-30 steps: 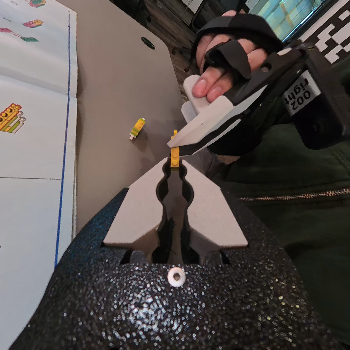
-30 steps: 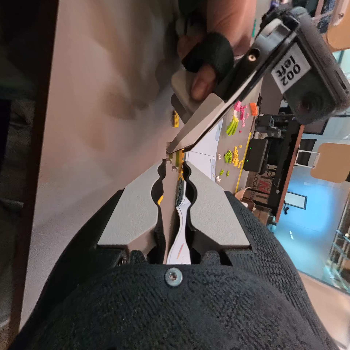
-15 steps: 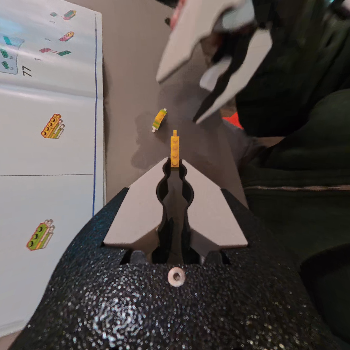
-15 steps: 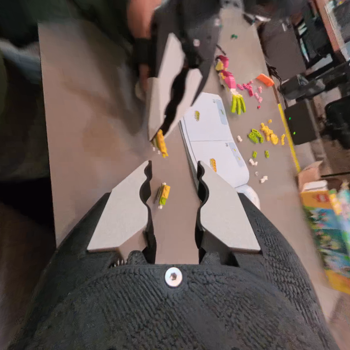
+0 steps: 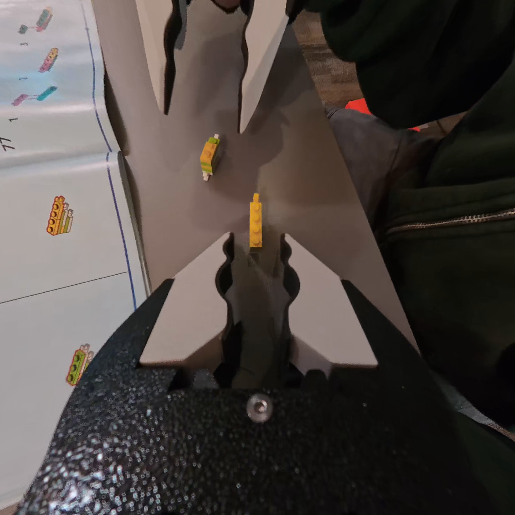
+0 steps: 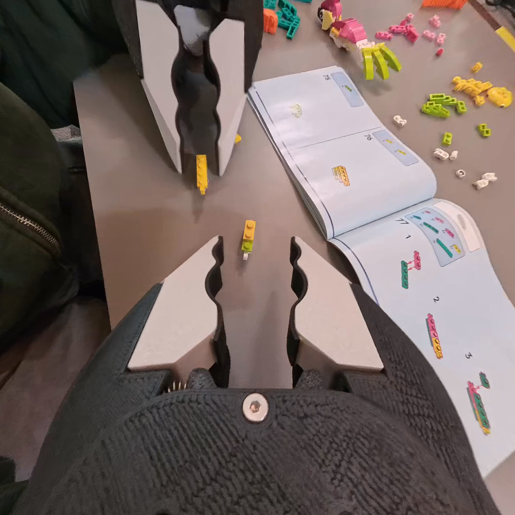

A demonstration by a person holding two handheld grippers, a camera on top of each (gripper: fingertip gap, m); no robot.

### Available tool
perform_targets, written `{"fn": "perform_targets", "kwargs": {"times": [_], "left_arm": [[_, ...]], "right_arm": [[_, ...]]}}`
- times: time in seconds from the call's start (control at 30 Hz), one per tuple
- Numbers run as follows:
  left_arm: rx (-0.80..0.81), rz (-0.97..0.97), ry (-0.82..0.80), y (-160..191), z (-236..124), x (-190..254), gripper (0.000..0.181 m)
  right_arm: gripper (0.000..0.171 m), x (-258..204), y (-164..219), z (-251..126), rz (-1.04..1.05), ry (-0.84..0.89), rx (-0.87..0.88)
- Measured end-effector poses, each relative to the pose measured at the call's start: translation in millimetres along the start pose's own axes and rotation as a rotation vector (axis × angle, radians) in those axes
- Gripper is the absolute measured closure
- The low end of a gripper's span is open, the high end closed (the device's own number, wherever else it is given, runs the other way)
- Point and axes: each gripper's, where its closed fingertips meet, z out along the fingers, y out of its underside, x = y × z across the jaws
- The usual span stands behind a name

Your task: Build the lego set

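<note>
— Where's the yellow plate [image 5: 255, 223]?

— Between my left gripper [image 5: 255, 239]'s tips; its jaws stand apart, neither touching it, as far as I can tell.

— The right gripper [image 6: 256, 242]?

— Jaws spread, empty, above the yellow-green block [image 6: 248, 237] on the tabletop [image 6: 145, 211]. The instruction booklet [image 6: 359, 156] lies open beside.

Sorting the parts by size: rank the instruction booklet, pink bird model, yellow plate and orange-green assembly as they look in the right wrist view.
1. instruction booklet
2. pink bird model
3. yellow plate and orange-green assembly look alike; the assembly is nearer, so unranked.
</note>
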Motion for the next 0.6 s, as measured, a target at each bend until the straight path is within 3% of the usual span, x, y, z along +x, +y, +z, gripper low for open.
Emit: {"fn": "perform_targets", "kwargs": {"times": [0.03,0.2,0.37,0.6], "left_arm": [[0.017,-0.003,0.003,-2.3,-3.1,-0.1,0.146],[0.054,-0.046,-0.064,-0.1,-34.9,-18.2,0.142],[-0.073,-0.124,-0.103,30.3,-41.4,-30.8,0.153],[-0.098,-0.126,-0.087,34.4,-37.0,-28.3,0.175]], "right_arm": [[0.124,0.0,0.6,0.1,0.005,-0.004,0.004],[0.124,3.3,-1.9,-4.5,0.024,-0.004,0.045],[0.125,5.4,-2.7,-6.0,0.040,-0.005,0.060],[0.126,3.5,-7.4,-5.2,0.037,-0.009,0.070]]}}
